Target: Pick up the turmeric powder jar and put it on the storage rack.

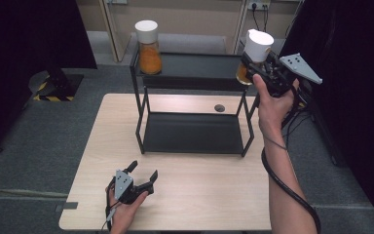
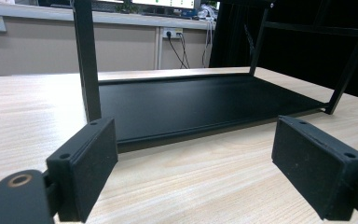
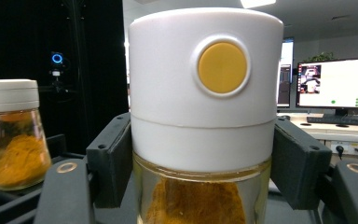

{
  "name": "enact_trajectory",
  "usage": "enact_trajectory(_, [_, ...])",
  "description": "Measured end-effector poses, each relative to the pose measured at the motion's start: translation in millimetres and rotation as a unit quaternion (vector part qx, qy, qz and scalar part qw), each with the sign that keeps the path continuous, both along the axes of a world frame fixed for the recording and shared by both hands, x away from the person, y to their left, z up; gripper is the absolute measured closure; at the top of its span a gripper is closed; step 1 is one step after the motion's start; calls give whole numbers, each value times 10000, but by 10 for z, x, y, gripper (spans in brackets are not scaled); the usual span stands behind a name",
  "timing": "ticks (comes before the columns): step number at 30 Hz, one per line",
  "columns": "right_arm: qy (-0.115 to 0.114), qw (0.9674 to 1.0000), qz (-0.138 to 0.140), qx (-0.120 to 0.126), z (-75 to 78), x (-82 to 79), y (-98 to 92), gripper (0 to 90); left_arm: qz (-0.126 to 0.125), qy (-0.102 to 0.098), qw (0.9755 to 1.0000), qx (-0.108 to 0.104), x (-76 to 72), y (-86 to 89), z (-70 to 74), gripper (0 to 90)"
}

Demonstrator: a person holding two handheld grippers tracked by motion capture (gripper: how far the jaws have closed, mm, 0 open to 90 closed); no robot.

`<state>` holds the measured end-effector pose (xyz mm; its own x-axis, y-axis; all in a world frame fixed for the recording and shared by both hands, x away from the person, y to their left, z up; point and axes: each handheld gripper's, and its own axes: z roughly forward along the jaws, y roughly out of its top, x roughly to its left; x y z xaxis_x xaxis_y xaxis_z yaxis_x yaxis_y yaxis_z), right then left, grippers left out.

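Observation:
A glass spice jar (image 1: 257, 48) with a tall white cap and orange powder sits between the jaws of my right gripper (image 1: 251, 68), which is shut on it. The jar hangs above the right end of the top shelf of a black two-level rack (image 1: 195, 66). In the right gripper view both pads press the jar (image 3: 205, 93) just under its cap, so my right gripper (image 3: 205, 158) holds it upright. A second, similar jar (image 1: 148, 46) (image 3: 14, 135) stands at the left end of the top shelf. My left gripper (image 1: 143, 175) (image 2: 196, 172) rests open on the table, facing the rack's lower shelf (image 2: 191, 102).
The rack stands at the back middle of the wooden table (image 1: 199, 195), with a round cable hole (image 1: 219, 107) behind its lower shelf. Dark curtains flank the table on both sides. Monitors (image 3: 340, 84) stand on a desk in the background.

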<state>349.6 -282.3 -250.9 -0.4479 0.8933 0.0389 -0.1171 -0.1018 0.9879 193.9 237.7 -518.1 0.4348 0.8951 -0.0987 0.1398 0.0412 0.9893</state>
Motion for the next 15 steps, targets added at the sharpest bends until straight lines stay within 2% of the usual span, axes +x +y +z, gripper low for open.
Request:
enact_trajectory(3, [43,9999,-49,-102,52,71,19,309,-2,19,10000,-1,3,3,6,141])
enact_trajectory(9, [168,9997,-128,-100,68,181,85,309,0,34,10000,-19,7,7,7,141])
enact_trajectory(12, [156,9998,-91,-21,44,223,107,309,-7,30,10000,-4,6,6,8,141])
enact_trajectory(15, [187,9997,-124,-69,50,259,148,309,-6,27,10000,-29,6,11,3,141])
